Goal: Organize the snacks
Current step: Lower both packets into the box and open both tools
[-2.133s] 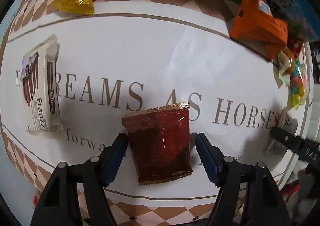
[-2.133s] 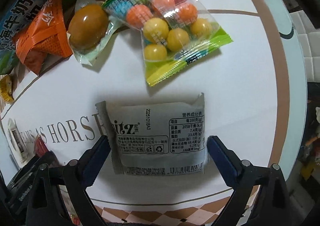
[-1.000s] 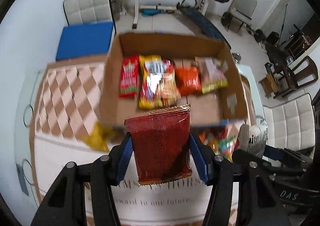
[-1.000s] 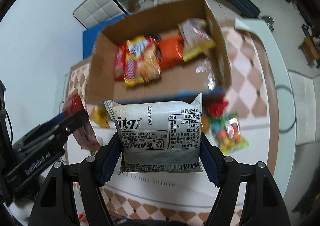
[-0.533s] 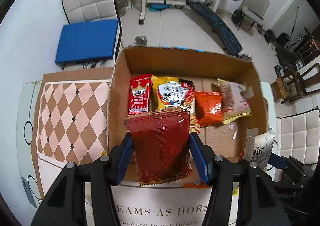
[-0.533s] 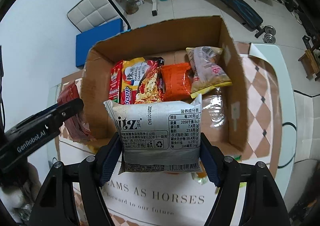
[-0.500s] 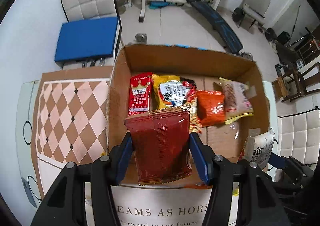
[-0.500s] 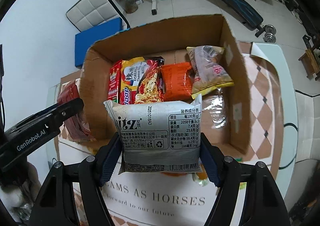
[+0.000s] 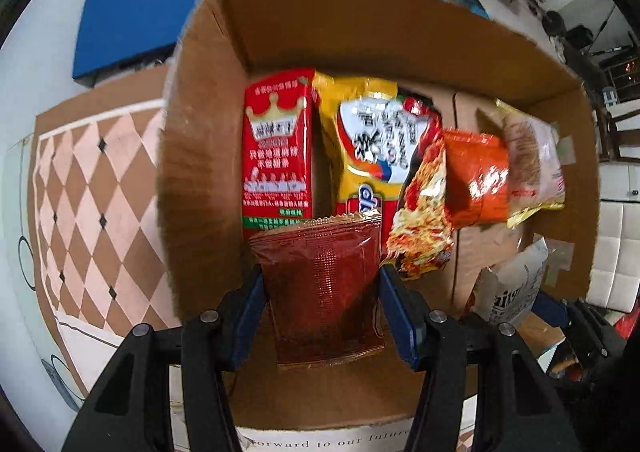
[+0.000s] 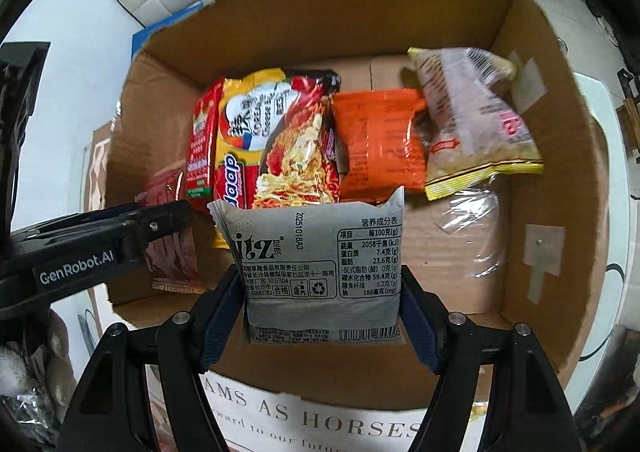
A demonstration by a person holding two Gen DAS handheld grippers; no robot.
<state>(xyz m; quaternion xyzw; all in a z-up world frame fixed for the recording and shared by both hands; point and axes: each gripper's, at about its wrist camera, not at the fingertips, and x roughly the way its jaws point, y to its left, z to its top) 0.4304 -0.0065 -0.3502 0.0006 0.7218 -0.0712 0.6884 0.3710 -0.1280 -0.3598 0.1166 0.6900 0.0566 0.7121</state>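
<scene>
Jaws of left gripper [image 9: 322, 292] clamp dark red foil sachet [image 9: 322, 284]; right gripper [image 10: 322, 308] clamps wider grey cracker packet [image 10: 322, 268]; both over open brown cardboard box [image 10: 560, 180].

Even, bright indoor light; soft shadows fall inside the brown cardboard box [image 9: 208, 100]. Fisheye curvature bends the edges, with dark corner vignetting. Left wrist view shows motion blur; right wrist view is sharper, with glare on the glossy noodle packet [image 10: 280, 140].
</scene>
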